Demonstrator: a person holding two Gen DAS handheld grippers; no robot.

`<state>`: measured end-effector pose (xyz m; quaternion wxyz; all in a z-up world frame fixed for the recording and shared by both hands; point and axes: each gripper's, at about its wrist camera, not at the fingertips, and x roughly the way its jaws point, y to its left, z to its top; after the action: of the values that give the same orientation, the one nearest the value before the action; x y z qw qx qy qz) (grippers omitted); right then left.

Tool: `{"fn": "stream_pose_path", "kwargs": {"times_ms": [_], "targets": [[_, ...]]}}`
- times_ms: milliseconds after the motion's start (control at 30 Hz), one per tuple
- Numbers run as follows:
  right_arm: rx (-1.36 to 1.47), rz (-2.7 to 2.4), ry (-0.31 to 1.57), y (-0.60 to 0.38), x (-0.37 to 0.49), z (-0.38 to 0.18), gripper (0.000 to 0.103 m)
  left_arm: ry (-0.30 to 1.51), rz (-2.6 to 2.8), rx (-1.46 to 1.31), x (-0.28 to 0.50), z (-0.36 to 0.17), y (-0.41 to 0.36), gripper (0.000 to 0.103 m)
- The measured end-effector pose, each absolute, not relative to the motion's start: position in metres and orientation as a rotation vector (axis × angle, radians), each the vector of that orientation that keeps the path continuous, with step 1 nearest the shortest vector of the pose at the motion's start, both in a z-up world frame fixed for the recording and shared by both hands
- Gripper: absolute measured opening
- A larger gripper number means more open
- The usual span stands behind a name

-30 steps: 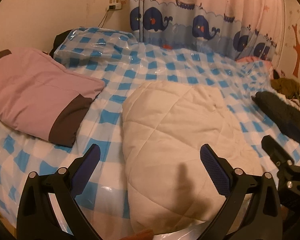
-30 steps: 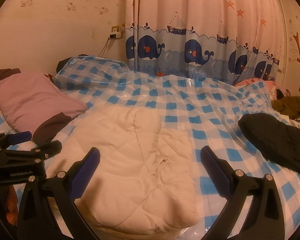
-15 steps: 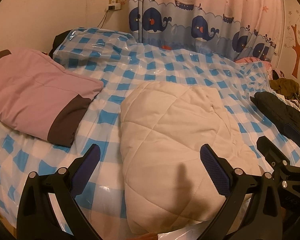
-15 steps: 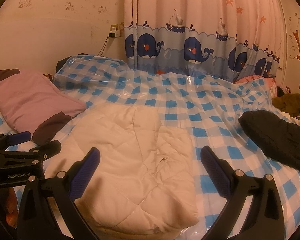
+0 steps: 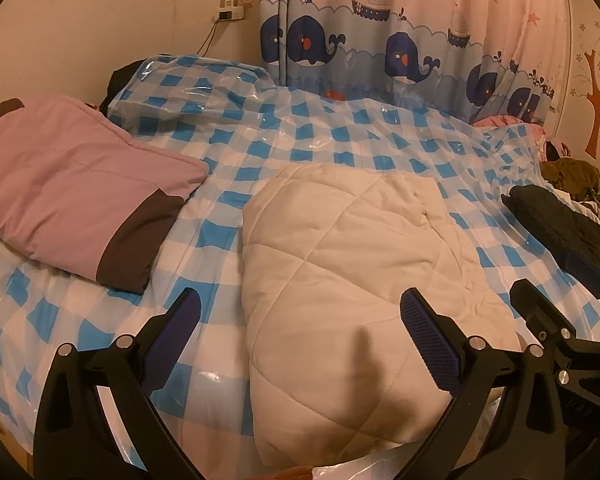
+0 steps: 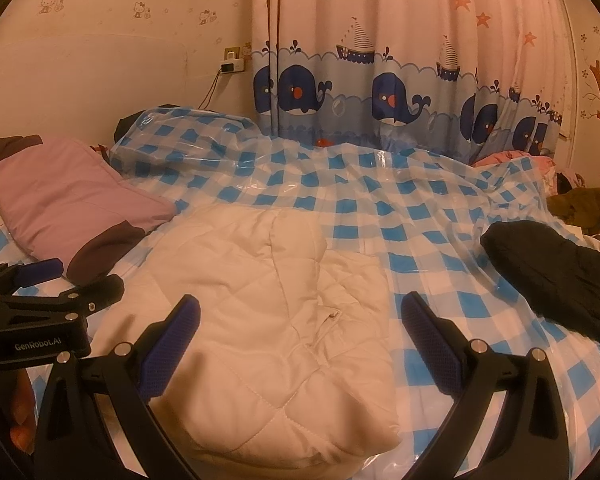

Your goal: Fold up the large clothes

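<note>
A: Bed, blue-and-white check plastic cover, warm dim light. Status of tongs?

B: Left tongs spread wide, nothing between the pads, hovering over the near edge. Right tongs same: spread, empty. Each shows at the edge of the other's view.

A: Task item?

B: Cream quilted jacket, folded into a puffy bundle, lying on the bed at the near edge, just ahead of both tongs. Not gripped.

A: Anything else on the bed?

B: Pink-and-brown folded garment to the left, apart from the jacket. Black garment to the right, also apart. Farther back, a pillow-like bulge under the same cover. Behind that, whale-and-boat curtain and a wall socket with a cable.
</note>
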<state>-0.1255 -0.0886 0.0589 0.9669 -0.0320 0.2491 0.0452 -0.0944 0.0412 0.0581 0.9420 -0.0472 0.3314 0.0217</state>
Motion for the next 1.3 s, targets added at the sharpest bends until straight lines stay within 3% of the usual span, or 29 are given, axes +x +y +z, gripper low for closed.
{"fn": "stream_pose_path", "kwargs": {"times_ms": [1300], "targets": [[-0.065,0.115,0.513,-0.080,-0.115,0.050,0.096,0.678,0.046,-0.096,-0.096,0.058,0.038,0.096]]}}
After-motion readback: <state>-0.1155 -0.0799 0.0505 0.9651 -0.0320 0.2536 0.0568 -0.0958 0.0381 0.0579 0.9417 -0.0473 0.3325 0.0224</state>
